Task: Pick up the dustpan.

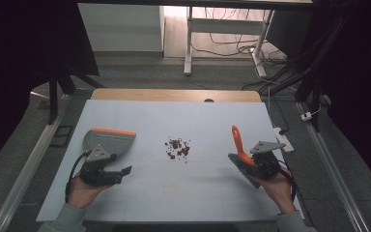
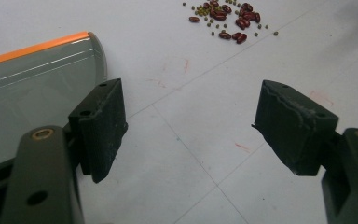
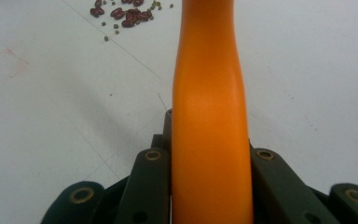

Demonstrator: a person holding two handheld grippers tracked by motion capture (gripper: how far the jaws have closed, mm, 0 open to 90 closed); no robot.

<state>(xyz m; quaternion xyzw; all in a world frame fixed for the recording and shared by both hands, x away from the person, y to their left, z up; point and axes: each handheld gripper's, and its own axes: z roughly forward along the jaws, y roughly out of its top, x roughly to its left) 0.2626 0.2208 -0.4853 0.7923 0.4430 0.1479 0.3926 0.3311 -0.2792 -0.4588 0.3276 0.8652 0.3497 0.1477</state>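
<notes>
At the left of the desk (image 1: 125, 193) lies a grey dustpan (image 1: 107, 141) with an orange lip, its lip edge turned away from the person and its body running back toward the left hand-held gripper (image 1: 123, 170). That gripper sits just behind the pan with its jaws spread and nothing between them; in the left gripper view the pan (image 2: 32, 88) lies just off the left jaw, apart from the pads. Further right, near the middle of the desk, sits a small scatter of red beans (image 1: 178, 147) mixed with tiny green ones, ahead and to the right of the left hand-held gripper and well apart from the pan's lip. At the right, the right hand-held gripper (image 1: 251, 162) is clamped on the orange handle of a brush (image 1: 237, 140), whose long axis stands tilted upward, the grey brush head low beside the hand. From there the beans lie to the left and slightly ahead, about midway between the two hands, so a sweep would likely run leftward toward the pan.
</notes>
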